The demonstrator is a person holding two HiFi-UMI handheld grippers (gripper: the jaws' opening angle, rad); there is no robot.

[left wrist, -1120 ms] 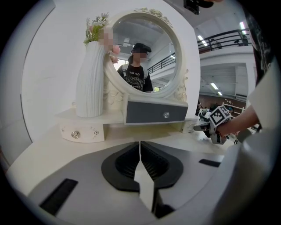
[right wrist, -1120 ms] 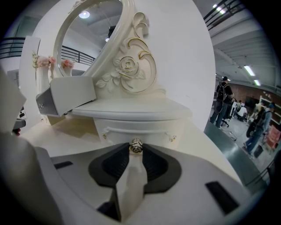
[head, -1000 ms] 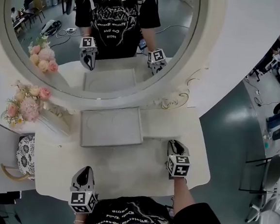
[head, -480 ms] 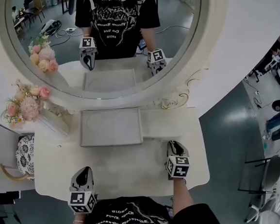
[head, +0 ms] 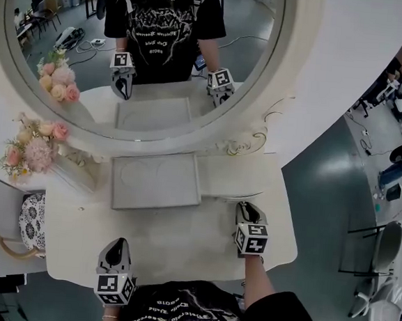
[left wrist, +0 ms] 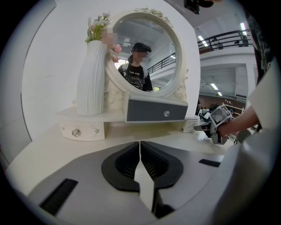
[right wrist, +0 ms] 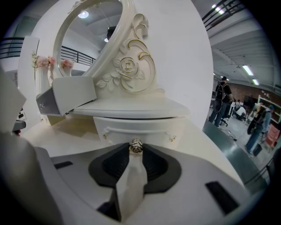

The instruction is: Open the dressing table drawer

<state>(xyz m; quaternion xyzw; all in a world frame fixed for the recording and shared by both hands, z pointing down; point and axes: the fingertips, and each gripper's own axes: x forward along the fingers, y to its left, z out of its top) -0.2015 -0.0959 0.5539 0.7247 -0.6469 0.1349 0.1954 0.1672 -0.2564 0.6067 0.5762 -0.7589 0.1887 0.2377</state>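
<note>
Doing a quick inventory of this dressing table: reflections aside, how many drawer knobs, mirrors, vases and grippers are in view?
Drawer knobs: 3
Mirror: 1
Vase: 1
Grippers: 2
Total: 7

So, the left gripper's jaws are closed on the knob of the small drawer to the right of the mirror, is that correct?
Not quite: it is the right gripper whose jaws are closed on the knob of that small drawer, as the right gripper view shows. The left gripper is shut on nothing.
</note>
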